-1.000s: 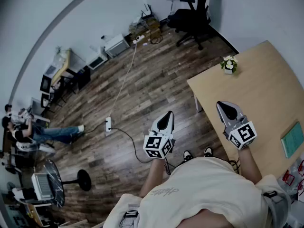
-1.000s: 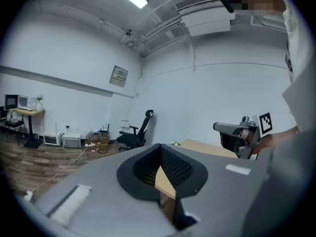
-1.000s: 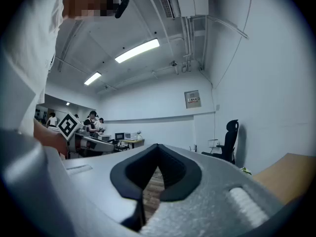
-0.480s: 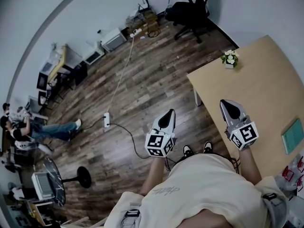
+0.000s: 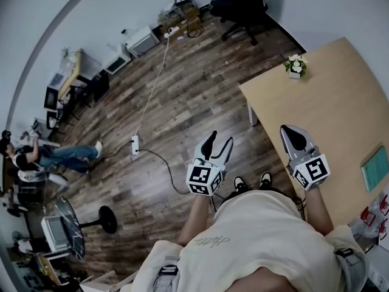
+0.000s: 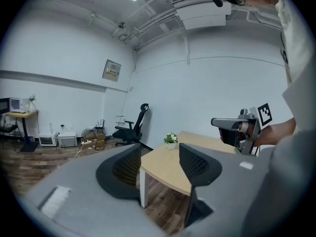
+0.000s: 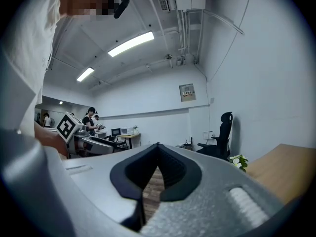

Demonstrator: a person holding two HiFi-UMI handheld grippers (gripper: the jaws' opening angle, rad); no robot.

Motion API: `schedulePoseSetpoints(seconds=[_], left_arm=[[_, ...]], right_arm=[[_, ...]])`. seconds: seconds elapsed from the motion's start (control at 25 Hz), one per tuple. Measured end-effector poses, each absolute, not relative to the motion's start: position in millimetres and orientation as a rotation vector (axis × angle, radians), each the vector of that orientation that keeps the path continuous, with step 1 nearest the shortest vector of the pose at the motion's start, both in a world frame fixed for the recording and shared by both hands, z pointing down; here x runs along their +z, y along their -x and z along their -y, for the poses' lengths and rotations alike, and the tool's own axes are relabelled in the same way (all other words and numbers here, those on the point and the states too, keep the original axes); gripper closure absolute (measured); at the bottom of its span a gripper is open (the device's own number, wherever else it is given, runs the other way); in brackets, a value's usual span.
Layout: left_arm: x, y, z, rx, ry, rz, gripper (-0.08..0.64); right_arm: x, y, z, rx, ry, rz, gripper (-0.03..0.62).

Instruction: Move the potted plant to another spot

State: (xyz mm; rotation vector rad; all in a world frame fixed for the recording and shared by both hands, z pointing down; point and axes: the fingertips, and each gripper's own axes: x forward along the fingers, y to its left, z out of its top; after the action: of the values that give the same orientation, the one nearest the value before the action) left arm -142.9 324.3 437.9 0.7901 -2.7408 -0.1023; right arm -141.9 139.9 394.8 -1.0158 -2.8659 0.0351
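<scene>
The potted plant (image 5: 295,65), white flowers in a small white pot, stands near the far corner of the light wooden table (image 5: 328,120). It also shows in the left gripper view (image 6: 171,139) and in the right gripper view (image 7: 240,161). My left gripper (image 5: 220,140) hangs over the floor left of the table; its jaws have just been opening and stand apart with nothing between them (image 6: 160,154). My right gripper (image 5: 292,132) is over the table's near edge, shut and empty (image 7: 158,144). Both are far from the plant.
A black office chair (image 5: 243,8) stands by the far wall beyond the table. A power strip (image 5: 135,143) with its cable lies on the wooden floor. A green pad (image 5: 375,169) lies on the table at right. A person (image 5: 36,160) sits at far left.
The left gripper's jaws were shut in both earlier frames and now stand open. Both hands stay roughly in place; the right gripper remains shut.
</scene>
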Motion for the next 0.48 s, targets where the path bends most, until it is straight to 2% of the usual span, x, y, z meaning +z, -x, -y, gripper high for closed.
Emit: schedulePoseSetpoints(seconds=[0.16,0.2,0.36,0.48], left_arm=[[436.6,144.7,-338.7,-0.097,-0.742,2.790,0.108],[433.6,145.5,-340.9,-0.090,-0.746,2.808,0.082],[432.6,147.7,-345.4,-0.052,-0.769,2.813,0.075],[434.6,148.3,-348.5,-0.067,-0.786,2.802,0.096]], right_arm=[[388.1,133.5,-146.1,0.058,1.038,2.879,0.591],[385.3,133.5,-146.8,0.056,1.041,2.883,0.591],[379.9,136.8,-148.6,0.058,1.032,2.893,0.591],[379.7,137.3,-155.8,0.055,1.027,2.882,0.591]])
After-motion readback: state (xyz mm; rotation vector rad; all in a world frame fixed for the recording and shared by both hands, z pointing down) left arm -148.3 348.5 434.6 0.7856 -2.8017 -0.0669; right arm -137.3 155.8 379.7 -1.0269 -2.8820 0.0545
